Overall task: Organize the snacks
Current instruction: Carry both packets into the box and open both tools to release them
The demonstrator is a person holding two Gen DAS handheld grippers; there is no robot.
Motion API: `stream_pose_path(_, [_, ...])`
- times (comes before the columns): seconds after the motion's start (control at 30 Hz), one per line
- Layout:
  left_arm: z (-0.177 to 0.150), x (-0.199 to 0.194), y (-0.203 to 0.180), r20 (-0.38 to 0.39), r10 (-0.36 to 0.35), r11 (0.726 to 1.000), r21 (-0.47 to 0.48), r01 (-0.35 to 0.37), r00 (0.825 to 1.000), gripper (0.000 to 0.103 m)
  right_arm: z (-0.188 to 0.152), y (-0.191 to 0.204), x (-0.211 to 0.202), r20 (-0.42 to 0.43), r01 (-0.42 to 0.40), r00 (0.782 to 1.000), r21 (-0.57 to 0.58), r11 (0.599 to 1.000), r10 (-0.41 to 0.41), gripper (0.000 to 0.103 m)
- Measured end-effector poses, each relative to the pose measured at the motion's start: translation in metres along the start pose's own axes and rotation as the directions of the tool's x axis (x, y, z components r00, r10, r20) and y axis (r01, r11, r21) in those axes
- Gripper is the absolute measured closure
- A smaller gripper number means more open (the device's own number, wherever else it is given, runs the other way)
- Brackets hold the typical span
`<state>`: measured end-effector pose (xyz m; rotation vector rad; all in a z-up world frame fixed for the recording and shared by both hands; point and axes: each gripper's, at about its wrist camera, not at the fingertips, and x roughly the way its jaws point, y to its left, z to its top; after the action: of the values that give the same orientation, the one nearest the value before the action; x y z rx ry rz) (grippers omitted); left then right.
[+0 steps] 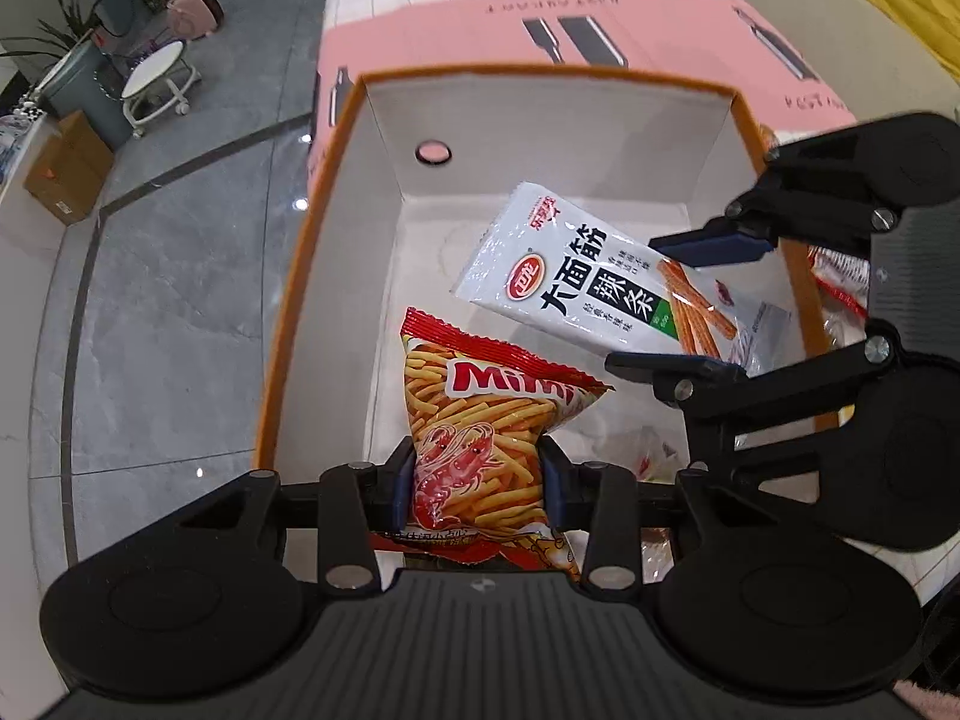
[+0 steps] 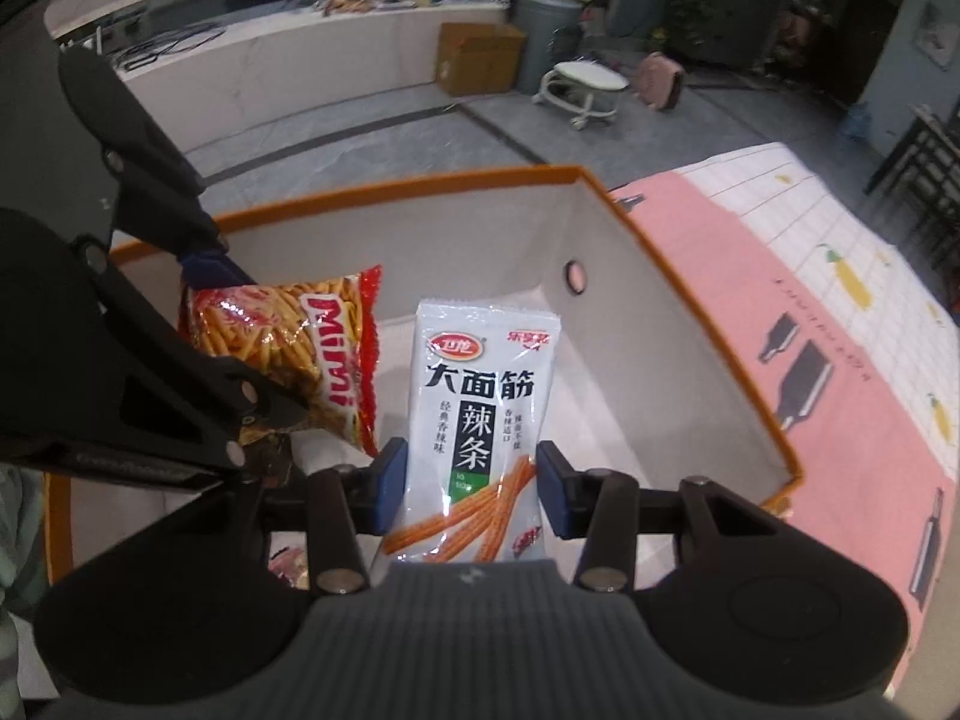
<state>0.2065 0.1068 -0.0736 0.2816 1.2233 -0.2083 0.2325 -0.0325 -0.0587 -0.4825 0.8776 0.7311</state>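
Red Mimi bag (image 1: 480, 450) pinched in left gripper (image 1: 478, 480); white packet (image 2: 480, 420) in right gripper (image 2: 471, 489)

The left gripper (image 1: 478, 483) clamps a red Mimi shrimp-stick bag (image 1: 486, 450) above the orange-rimmed box (image 1: 312, 276); the right gripper (image 1: 699, 306) grips a white spicy-strip packet (image 1: 594, 276).

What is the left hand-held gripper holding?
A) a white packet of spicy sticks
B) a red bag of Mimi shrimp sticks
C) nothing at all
B: the left hand-held gripper is squeezing the red Mimi bag over the box.
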Motion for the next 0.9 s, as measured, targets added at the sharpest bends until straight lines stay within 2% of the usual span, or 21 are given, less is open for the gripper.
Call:
stream_pose_path(0.17, [-0.001, 0.012, -0.001, -0.043, 0.001, 1.0, 0.015, -0.001, 0.999, 0.058, 0.002, -0.002, 0.019, -0.06, -0.018, 0.998, -0.024, 1.0, 0.016, 0.059])
stream_pose_path(0.37, [0.002, 0.024, -0.002, -0.119, 0.035, 0.999, 0.022, -0.033, 0.992, 0.058, 0.01, 0.002, 0.04, -0.13, -0.056, 0.99, -0.054, 0.997, 0.048, 0.059])
stream_pose_path(0.57, [0.002, 0.024, 0.002, -0.149, 0.039, 0.999, 0.023, -0.036, 0.988, 0.057, 0.011, 0.008, 0.054, -0.187, -0.086, 0.98, -0.076, 0.993, 0.07, 0.059])
stream_pose_path(0.9, [0.005, 0.024, -0.002, -0.158, 0.052, 0.999, 0.021, -0.049, 0.986, 0.052, 0.008, 0.013, 0.049, -0.19, -0.076, 0.98, -0.066, 0.995, 0.062, 0.055])
